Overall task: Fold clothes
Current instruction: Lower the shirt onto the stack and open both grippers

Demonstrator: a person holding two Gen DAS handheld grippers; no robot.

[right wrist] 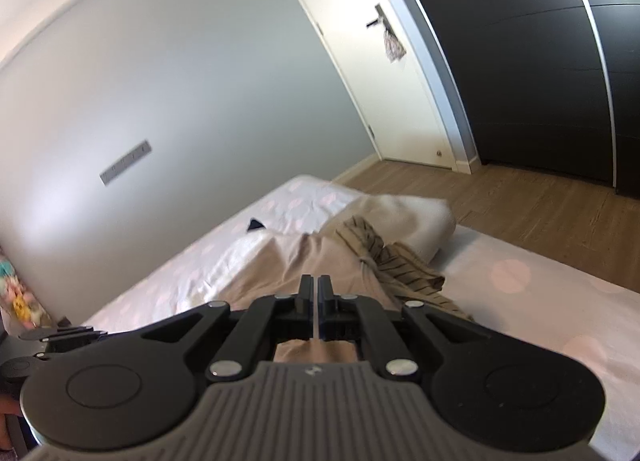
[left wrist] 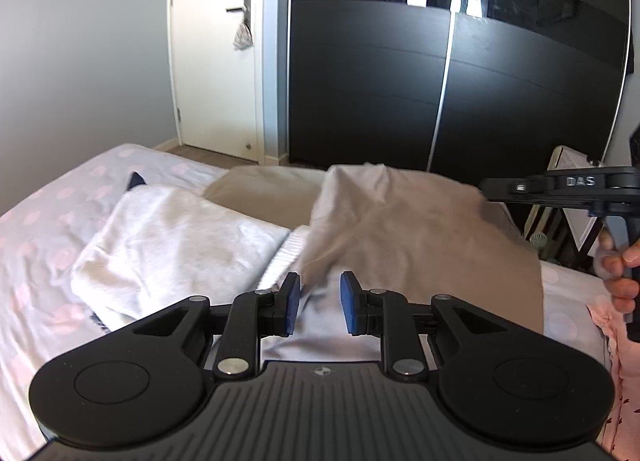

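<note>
A beige garment (left wrist: 400,229) hangs in a raised sheet over the bed. My left gripper (left wrist: 319,293) sits at its lower corner, where the cloth gathers and fills the narrow gap between the blue pads (left wrist: 352,301). My right gripper (left wrist: 492,186) holds the upper right edge, with a person's hand (left wrist: 618,273) on its handle. In the right wrist view my right gripper (right wrist: 318,281) is shut, and the beige garment (right wrist: 320,257) runs under its fingers and shows behind them.
The bed (left wrist: 44,221) has a white sheet with pink dots. A white garment (left wrist: 172,237) lies left of the beige one. A striped olive garment (right wrist: 384,257) and a white bundle (right wrist: 416,217) lie beyond. A dark wardrobe (left wrist: 400,81), a door (left wrist: 216,61) and wooden floor (right wrist: 520,197) stand past the bed.
</note>
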